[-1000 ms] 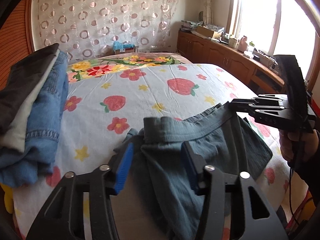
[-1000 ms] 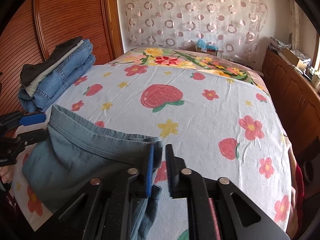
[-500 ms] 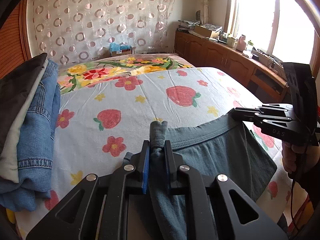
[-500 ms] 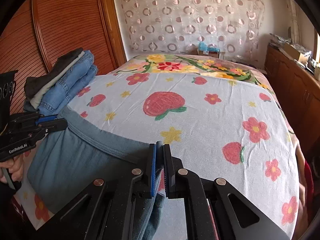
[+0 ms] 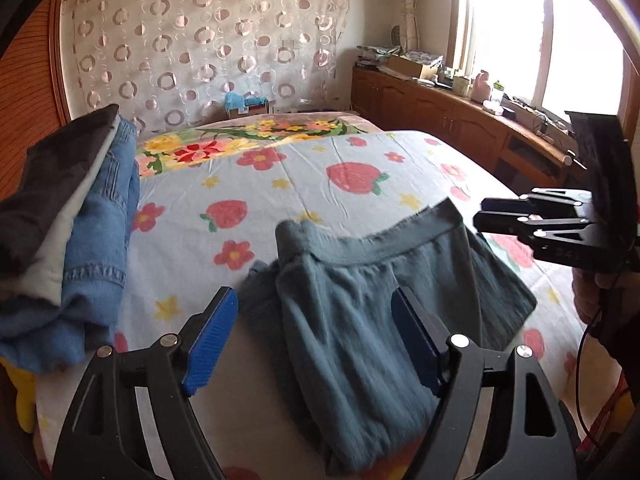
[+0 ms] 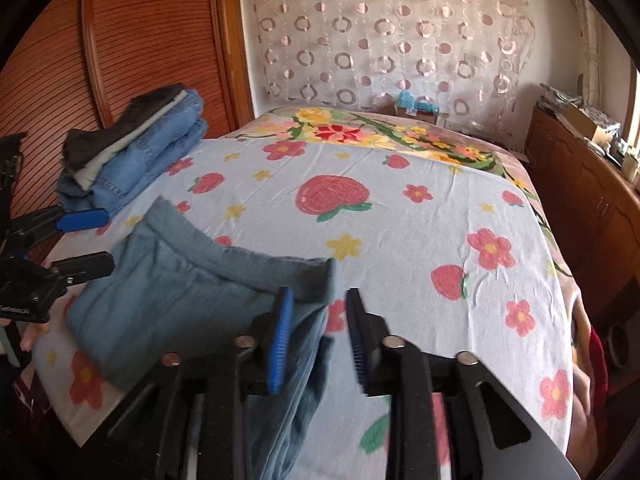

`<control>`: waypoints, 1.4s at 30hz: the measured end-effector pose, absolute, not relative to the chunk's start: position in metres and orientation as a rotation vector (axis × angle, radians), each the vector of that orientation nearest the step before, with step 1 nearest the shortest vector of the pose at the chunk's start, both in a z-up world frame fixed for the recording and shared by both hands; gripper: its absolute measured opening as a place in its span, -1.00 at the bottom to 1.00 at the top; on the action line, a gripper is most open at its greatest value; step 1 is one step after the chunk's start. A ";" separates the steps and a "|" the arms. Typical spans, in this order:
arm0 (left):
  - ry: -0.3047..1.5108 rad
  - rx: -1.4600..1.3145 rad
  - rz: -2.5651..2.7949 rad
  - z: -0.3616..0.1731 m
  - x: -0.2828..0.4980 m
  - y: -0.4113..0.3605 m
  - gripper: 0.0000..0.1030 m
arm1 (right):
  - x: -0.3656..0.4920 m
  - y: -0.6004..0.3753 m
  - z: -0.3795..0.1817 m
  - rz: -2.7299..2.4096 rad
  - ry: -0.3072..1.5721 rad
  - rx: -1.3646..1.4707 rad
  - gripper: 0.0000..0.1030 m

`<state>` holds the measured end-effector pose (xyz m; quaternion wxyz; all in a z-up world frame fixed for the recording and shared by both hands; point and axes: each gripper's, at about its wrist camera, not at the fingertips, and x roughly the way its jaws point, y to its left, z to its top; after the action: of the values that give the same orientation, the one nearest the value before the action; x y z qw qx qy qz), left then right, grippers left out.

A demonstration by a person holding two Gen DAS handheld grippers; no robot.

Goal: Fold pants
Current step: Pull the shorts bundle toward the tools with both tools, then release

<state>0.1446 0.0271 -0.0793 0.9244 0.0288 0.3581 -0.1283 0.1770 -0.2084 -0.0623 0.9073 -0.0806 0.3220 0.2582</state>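
Soft ribbed grey-blue pants lie rumpled on the strawberry-print bed; left tongs and right tongs have just spread, released.

lower part of the folded grey-blue knit pants runs off the bottom edge in both wrist views, legs not visible. cloth near the right gripper is motion-blurred, so contact with its blue ribbed pads is unclear. stack of folded denim and dark clothes cut by left edge. clutter on the brown wooden sideboard too small to identify.
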 end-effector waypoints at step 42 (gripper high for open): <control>0.768 -0.025 -0.318 -0.105 0.074 0.031 -0.72 | 0.096 -0.247 -0.074 0.560 0.710 -0.089 -0.87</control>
<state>0.0745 0.0310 -0.1052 0.9148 -0.0124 0.3730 -0.1547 0.0964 -0.2474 -0.0738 0.8985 -0.0428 0.3431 0.2704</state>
